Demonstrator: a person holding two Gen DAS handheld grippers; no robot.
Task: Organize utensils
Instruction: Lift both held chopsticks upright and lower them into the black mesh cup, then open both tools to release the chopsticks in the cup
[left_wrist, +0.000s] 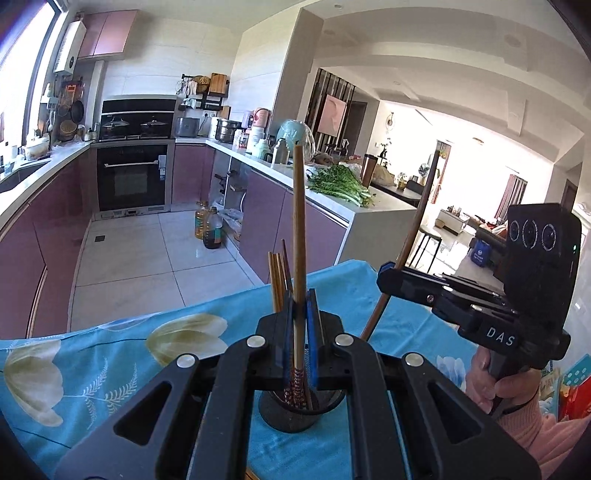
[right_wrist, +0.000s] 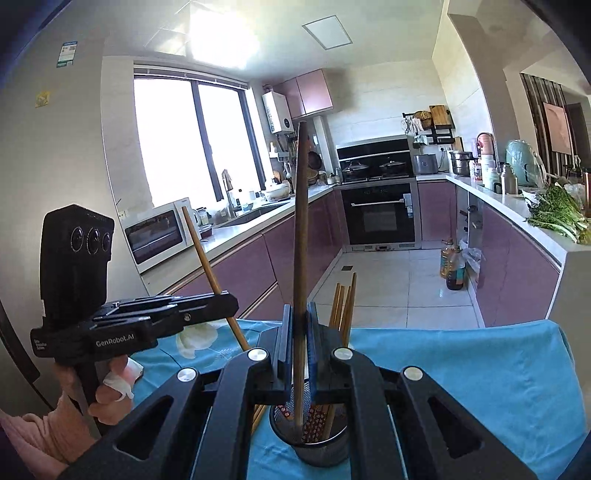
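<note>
Since both wrist views look straight down the fingers, the closest thing I see is each claw clamped on one chopstick. The left claw pinches a light wooden chopstick, long axis nearly upright, patterned end pointing down into the black mesh holder. The right claw grips a darker chopstick the same way, standing almost vertical with its lower end inside the holder's rim. From the left view the dark stick leans a bit to the right at the top.

So that's two sticks in hand, one holder, and I count roughly four more chopsticks already standing in it, just behind the blue pads, though they overlap so I can't be sure.

The holder sits on the counter under a blue floral cloth, near the middle, with the cloth's far edge dropping off just beyond it. Bare cloth on both sides, so decent room to swing either claw. Past the edge there's open tiled floor, two oil bottles by the cabinets, and the oven at the back.
</note>
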